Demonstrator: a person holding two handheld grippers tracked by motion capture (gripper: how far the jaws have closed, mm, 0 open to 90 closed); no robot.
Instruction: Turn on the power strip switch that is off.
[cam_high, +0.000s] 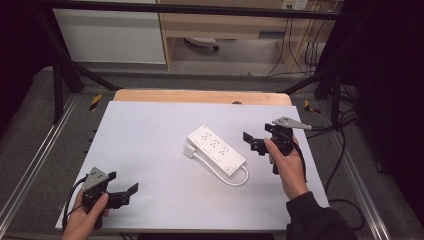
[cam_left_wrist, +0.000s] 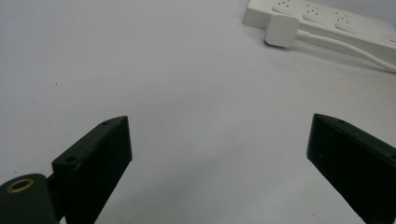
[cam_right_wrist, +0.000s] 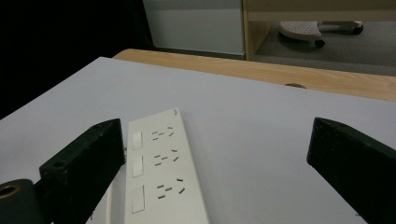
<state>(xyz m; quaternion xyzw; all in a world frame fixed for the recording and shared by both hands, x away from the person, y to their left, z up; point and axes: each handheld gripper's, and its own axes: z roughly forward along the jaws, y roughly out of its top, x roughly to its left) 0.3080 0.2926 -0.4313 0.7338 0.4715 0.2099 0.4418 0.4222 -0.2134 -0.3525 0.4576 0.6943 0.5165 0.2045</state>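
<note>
A white power strip (cam_high: 216, 150) lies at a slant in the middle of the white mat (cam_high: 150, 130). Its white plug (cam_high: 190, 151) rests by its left side, and the cable (cam_high: 239, 180) loops round its near end. My right gripper (cam_high: 254, 142) hovers just right of the strip, open and holding nothing. My left gripper (cam_high: 122, 183) is near the mat's front left corner, open and holding nothing. The left gripper view has wide-apart jaws (cam_left_wrist: 219, 121) over bare mat, with plug (cam_left_wrist: 281, 31) and strip (cam_left_wrist: 327, 18) far off. In the right gripper view the strip (cam_right_wrist: 161, 172) lies beside the left jaw (cam_right_wrist: 215, 123).
The mat covers a wooden table whose far edge (cam_high: 200, 96) is bare. A metal frame (cam_high: 60, 85) surrounds the table. Cables (cam_high: 340, 150) trail off the right side. A white cabinet (cam_high: 110, 35) and a chair base (cam_right_wrist: 301, 29) stand beyond.
</note>
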